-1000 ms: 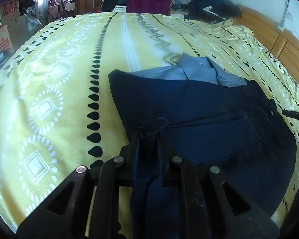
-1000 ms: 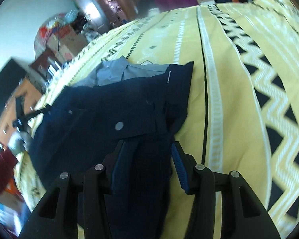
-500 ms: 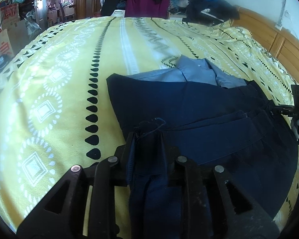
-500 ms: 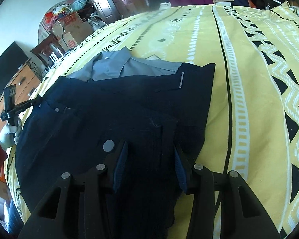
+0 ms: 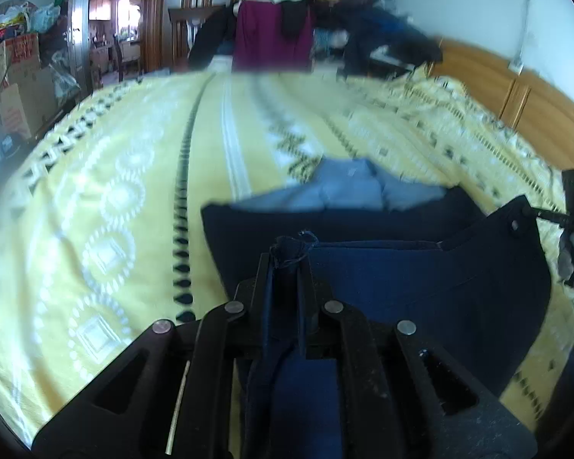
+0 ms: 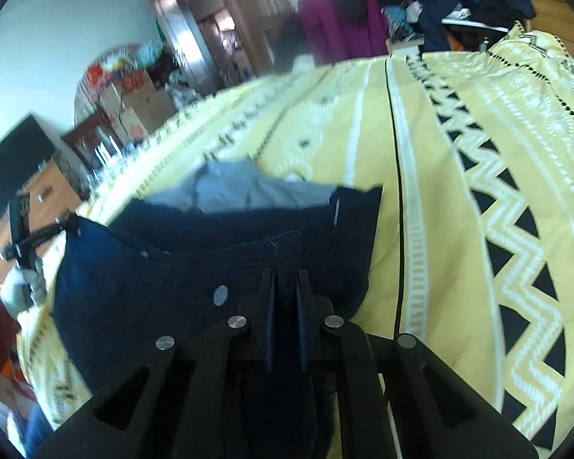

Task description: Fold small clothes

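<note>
Dark navy shorts (image 5: 421,279) lie on the yellow patterned bed cover (image 5: 114,191), partly over a folded light blue shirt (image 5: 348,191). My left gripper (image 5: 287,264) is shut on one edge of the shorts and holds it lifted. My right gripper (image 6: 286,279) is shut on the other edge of the shorts (image 6: 180,287), also lifted. The blue shirt (image 6: 241,191) shows behind the shorts in the right wrist view. Each gripper shows at the side of the other's view, held by a gloved hand.
Clothes hang over a chair (image 5: 271,34) beyond the bed's far edge. A wooden headboard (image 5: 516,107) runs along one side. Cardboard boxes (image 5: 11,84) and a wooden cabinet (image 6: 46,195) stand along the other. The yellow cover (image 6: 478,191) stretches wide around the shorts.
Both grippers have risen and pulled the held edges of the shorts up off the bed. The right gripper's fingers have closed tighter on the cloth.
</note>
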